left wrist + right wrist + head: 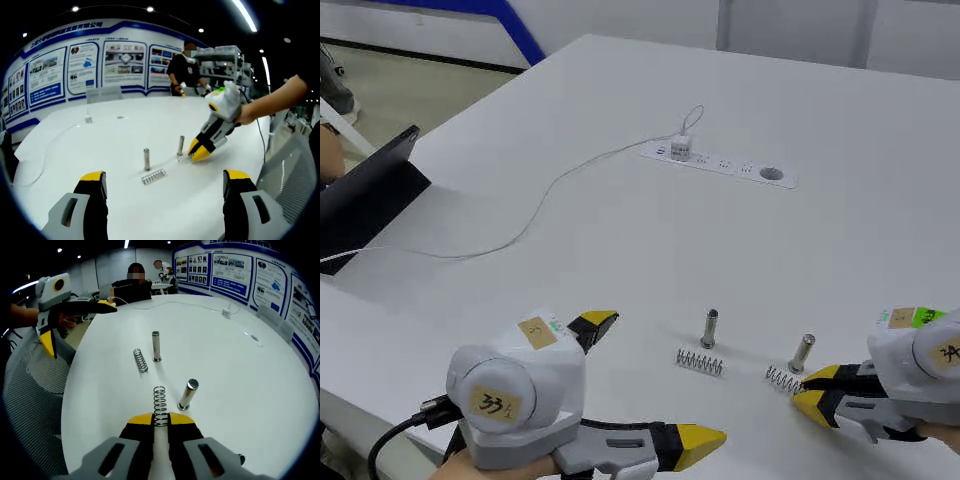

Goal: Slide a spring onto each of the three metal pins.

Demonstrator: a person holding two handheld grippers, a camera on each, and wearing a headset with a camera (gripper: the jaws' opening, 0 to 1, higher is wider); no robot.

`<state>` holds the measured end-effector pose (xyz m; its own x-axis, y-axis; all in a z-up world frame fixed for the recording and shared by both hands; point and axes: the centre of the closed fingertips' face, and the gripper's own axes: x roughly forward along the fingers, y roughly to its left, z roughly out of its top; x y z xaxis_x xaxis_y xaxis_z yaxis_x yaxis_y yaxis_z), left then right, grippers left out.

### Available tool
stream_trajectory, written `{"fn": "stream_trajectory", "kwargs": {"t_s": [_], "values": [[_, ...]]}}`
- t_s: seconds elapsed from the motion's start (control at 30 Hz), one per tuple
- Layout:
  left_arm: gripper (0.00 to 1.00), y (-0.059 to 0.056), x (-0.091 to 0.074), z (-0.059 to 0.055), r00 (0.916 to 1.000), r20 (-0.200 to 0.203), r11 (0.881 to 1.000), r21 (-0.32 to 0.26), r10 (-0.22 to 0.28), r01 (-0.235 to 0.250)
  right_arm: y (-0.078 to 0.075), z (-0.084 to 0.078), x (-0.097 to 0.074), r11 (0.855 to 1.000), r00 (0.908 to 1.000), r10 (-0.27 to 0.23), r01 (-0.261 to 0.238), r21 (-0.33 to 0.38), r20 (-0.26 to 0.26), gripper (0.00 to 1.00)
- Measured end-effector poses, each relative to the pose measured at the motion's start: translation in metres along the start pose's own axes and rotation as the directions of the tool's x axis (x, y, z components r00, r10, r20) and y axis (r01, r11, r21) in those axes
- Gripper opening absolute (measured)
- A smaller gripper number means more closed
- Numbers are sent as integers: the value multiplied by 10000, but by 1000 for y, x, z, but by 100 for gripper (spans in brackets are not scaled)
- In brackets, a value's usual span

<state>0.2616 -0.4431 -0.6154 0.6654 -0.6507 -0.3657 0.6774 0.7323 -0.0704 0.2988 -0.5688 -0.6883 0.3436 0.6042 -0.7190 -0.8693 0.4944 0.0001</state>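
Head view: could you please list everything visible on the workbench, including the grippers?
pins: two, silver, standing near the front; left pin, right pin
springs: two, silver, lying; left spring by left pin, right spring beside right pin
power strip: one, white, far table
charger: one, white, on power strip
tablet: one, black, left edge
cable: one, white, charger toward tablet
table: one, white
left gripper: one, grey-yellow, open
right gripper: one, grey-yellow, shut on right spring

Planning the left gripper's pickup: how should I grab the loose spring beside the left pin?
Probably pinch the loose spring across its coils near one end, coming down from above. It lies flat on its side, so jaws can straddle it, leaving the other end free for the pin.
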Motion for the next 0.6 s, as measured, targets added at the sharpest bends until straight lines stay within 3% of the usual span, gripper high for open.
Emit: {"fn": "stream_trajectory", "kwargs": {"t_s": [0.13,0.33,0.4,0.5,0.6], "values": [[99,-4,1,-2,9997,-183,9994,301,-143,148,0,3,-11,9983,9999,-38,46,-579,147,10],[94,-10,-2,2,9989,-110,9975,530,-464,469,5,12,-36,9944,9980,97,-30,-1052,624,10],[94,-12,-2,3,9985,-136,9969,567,-535,542,6,17,-43,9885,9975,85,21,-1512,698,10],[89,-19,-1,0,9946,-467,9935,622,-922,950,10,24,-53,9820,9965,134,24,-1888,822,10],[88,-29,6,7,9902,-518,9871,874,-1300,1342,18,34,-64,9721,9947,334,-98,-2344,968,11]]}}
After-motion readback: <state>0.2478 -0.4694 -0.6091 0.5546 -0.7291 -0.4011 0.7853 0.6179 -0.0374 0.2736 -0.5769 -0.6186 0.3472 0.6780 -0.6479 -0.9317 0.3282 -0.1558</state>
